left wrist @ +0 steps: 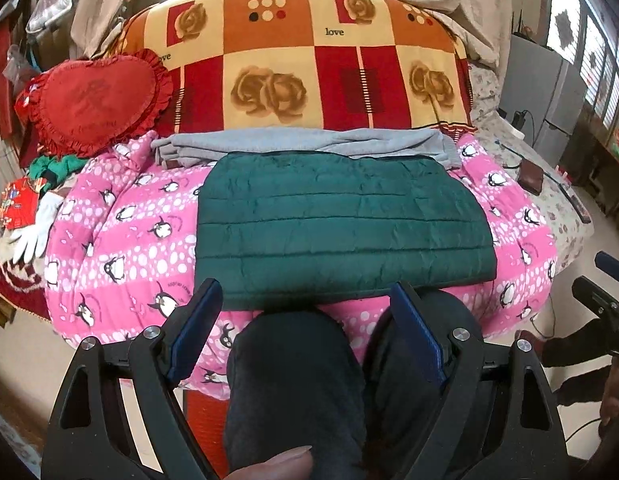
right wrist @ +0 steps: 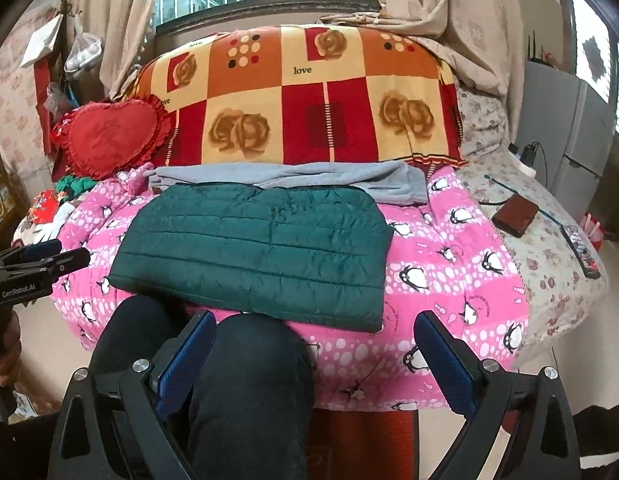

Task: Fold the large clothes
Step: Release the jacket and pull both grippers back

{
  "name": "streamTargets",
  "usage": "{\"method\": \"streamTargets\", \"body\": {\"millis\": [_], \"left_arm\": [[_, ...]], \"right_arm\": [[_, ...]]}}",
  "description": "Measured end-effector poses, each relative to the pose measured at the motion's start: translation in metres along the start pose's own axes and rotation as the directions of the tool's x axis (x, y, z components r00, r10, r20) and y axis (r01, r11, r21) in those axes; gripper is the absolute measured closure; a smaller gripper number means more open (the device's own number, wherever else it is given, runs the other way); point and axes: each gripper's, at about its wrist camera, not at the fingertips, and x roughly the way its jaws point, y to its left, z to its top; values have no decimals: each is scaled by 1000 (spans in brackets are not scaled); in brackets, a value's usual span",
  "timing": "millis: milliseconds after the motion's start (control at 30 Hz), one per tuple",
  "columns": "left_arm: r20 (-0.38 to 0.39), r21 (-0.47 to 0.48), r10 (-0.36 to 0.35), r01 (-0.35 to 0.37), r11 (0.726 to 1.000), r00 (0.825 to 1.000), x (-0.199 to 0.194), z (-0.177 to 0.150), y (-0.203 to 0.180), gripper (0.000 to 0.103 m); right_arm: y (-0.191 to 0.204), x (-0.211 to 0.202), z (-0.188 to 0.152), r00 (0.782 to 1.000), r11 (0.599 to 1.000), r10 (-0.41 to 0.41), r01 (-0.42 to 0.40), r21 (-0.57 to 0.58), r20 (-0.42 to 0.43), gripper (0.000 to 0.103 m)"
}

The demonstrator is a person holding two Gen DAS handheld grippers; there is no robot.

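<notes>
A dark green quilted jacket (left wrist: pixel 341 224) lies folded into a flat rectangle on the pink penguin quilt (left wrist: pixel 121 220); it also shows in the right wrist view (right wrist: pixel 253 248). A folded grey garment (left wrist: pixel 309 142) lies just behind it, seen too in the right wrist view (right wrist: pixel 285 180). My left gripper (left wrist: pixel 309 300) is open and empty, held back from the jacket's near edge above the person's knees (left wrist: pixel 293 380). My right gripper (right wrist: pixel 315 332) is open and empty, near the jacket's near right corner. The left gripper also shows at the left edge of the right wrist view (right wrist: pixel 33 264).
A large rose-patterned folded blanket (left wrist: pixel 309 60) stands behind the clothes. A red heart cushion (left wrist: pixel 97 100) lies at the left. A brown wallet (right wrist: pixel 515 214), a remote (right wrist: pixel 581 250) and cables lie on the floral sheet at the right. A white glove (left wrist: pixel 37 228) lies at the left.
</notes>
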Motion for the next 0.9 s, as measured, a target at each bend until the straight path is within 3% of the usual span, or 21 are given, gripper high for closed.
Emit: {"method": "streamTargets", "body": {"millis": [900], "left_arm": [[-6, 8, -10, 10, 1000, 1000, 3, 1, -8, 17]], "right_arm": [[-6, 3, -2, 1000, 1000, 15, -15, 12, 1, 5]]}}
